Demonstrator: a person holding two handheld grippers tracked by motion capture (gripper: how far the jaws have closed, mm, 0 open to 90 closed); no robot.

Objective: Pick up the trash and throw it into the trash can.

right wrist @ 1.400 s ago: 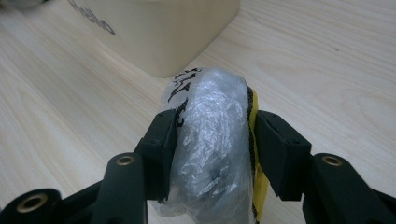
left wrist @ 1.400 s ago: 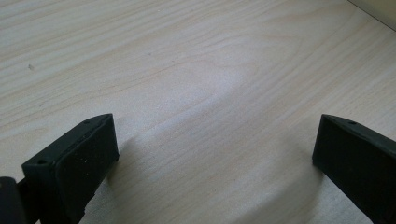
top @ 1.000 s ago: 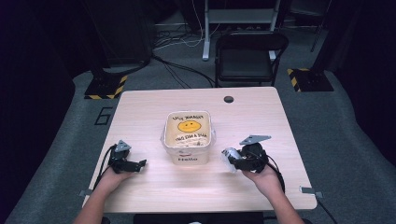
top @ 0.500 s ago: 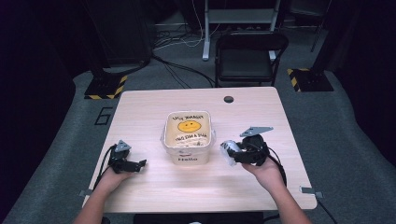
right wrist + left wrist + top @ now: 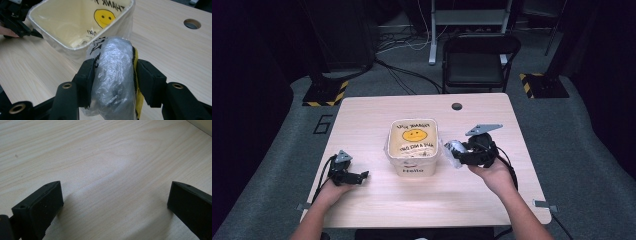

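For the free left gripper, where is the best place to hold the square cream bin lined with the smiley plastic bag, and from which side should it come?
Probably the near-left rim of the square cream bin. The open left gripper lies on the wooden table on that side, and the bin's open top lets one jaw go inside and one outside. The right gripper holds bunched clear plastic bag at the opposite side.

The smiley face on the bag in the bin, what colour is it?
Yellow with black features, on the bag lining the bin; clearest in the right gripper view.
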